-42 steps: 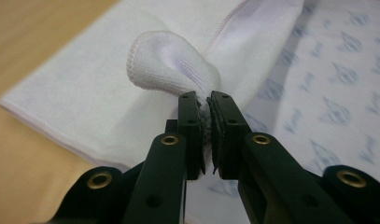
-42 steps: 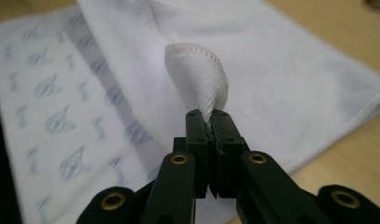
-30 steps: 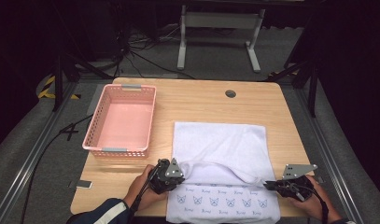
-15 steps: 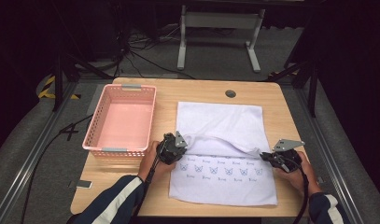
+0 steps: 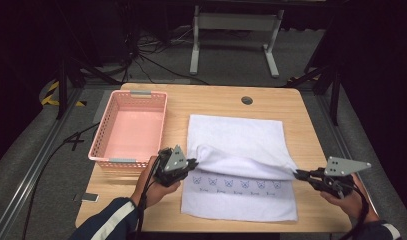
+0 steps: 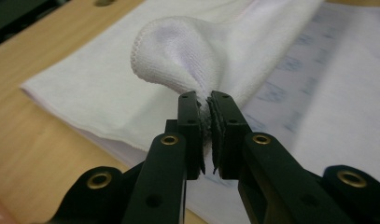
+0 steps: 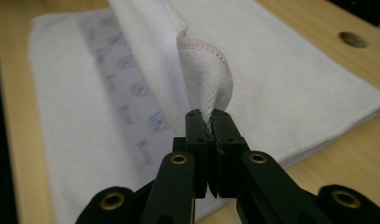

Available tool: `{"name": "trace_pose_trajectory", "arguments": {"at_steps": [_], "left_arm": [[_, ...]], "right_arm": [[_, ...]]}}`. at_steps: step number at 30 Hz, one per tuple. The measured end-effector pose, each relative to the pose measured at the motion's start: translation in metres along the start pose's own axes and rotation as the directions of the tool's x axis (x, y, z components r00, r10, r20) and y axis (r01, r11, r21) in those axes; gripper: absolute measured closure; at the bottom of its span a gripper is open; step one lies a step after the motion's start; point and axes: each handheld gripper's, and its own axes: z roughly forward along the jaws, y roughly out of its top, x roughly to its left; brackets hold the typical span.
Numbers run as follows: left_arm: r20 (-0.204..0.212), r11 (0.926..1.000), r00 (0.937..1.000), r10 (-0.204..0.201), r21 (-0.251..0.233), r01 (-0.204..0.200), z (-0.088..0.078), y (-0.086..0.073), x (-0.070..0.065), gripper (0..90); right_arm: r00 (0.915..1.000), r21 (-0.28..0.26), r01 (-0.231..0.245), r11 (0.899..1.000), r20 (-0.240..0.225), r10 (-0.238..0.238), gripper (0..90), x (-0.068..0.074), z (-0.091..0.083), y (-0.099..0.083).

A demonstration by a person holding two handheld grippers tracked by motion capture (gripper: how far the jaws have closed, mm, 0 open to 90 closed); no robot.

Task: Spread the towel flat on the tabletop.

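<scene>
White towel stretched between both clamped tongs.

Just left of my left hand-held gripper stands the pink basket, its near wall blocking any sideways swing that way. Between my left and my right hand-held gripper the lifted fold of the white towel spans the gap. Beyond both, bare worktop lies open up to a small round hole. Right of my right hand-held gripper the worktop ends close by.
</scene>
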Motion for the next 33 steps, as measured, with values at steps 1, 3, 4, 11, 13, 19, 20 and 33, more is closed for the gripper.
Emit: {"name": "trace_pose_trajectory", "arguments": {"at_steps": [1, 3, 4, 11, 13, 19, 20, 33], "left_arm": [[0.014, 0.9997, 0.9998, 0.015, 0.019, -0.015, -0.002, -0.006, -0.005, 82.2], [0.045, 0.9976, 0.999, 0.008, 0.069, -0.011, -0.003, -0.019, -0.013, 80.3], [0.055, 0.9963, 0.9985, -0.002, 0.086, -0.003, -0.004, -0.025, -0.015, 79.7], [0.07, 0.9888, 0.9907, -0.117, 0.101, 0.11, -0.01, -0.035, -0.016, 55.6], [0.072, 0.9865, 0.987, -0.144, 0.09, 0.137, -0.006, -0.026, -0.012, 50.6], [0.094, 0.9832, 0.9866, -0.134, 0.138, 0.12, 0.03, -0.001, 0.001, 36.4], [0.078, 0.9828, 0.9891, -0.125, 0.147, 0.112, 0.039, 0.001, 0.004, 35.3], [0.176, 0.973, 0.9806, -0.086, 0.226, 0.045, 0.051, -0.008, 0.015, 73.5]], "right_arm": [[0.9997, 0.027, 0.012, 1.0, -0.024, -0.011, 85.7, 0.005, 0.0, -0.005], [0.9963, 0.084, 0.024, 0.996, -0.085, -0.017, 83.6, 0.017, 0.004, -0.018], [0.9947, 0.118, 0.028, 0.993, -0.101, -0.016, 81.1, 0.022, 0.007, -0.023], [0.9964, 0.154, -0.025, 0.988, -0.076, 0.037, 60.0, 0.039, 0.005, -0.035], [0.9974, 0.111, -0.064, 0.992, -0.027, 0.068, 51.8, 0.037, 0.002, -0.027], [0.9985, 0.133, -0.053, 0.99, -0.006, 0.055, 45.9, 0.04, 0.017, -0.006], [0.9984, 0.14, -0.055, 0.989, -0.007, 0.056, 45.5, 0.04, 0.021, -0.004], [0.9913, 0.248, 0.03, 0.968, -0.132, 0.002, 79.5, 0.06, 0.034, -0.011]]}}
